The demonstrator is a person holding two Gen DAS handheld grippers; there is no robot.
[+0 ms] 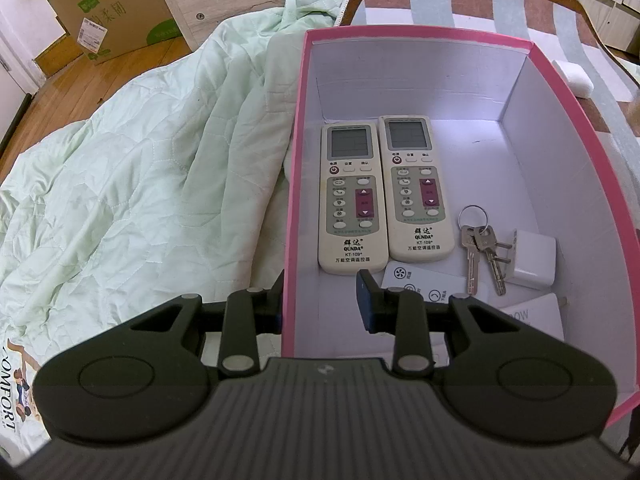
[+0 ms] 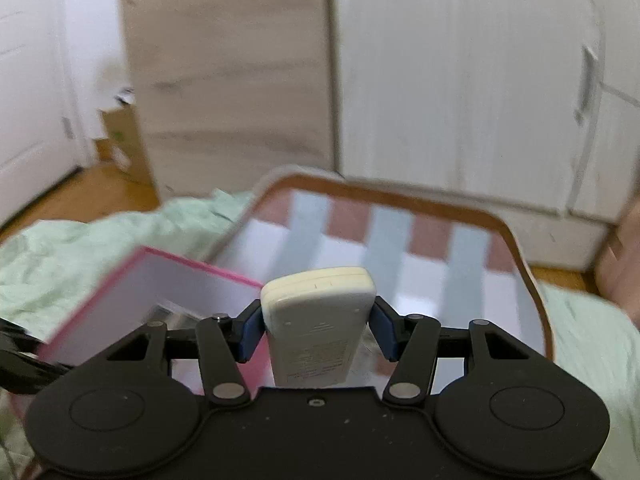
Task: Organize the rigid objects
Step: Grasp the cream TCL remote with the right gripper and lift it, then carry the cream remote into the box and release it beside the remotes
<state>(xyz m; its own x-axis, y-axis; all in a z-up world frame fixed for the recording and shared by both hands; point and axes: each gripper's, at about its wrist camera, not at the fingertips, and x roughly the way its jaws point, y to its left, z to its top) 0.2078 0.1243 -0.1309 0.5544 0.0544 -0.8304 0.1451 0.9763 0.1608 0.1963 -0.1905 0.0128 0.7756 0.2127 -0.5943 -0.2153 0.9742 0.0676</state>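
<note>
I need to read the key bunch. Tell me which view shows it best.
The left wrist view: the keys lie sharp and unobstructed on the pink box's floor, beside the white charger. The right wrist view is blurred and shows no keys.

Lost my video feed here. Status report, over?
Left gripper open, its fingers astride the pink box wall. Right gripper shut on a cream remote, above the bed. Two remotes, keys already boxed. Nothing blocking.
</note>
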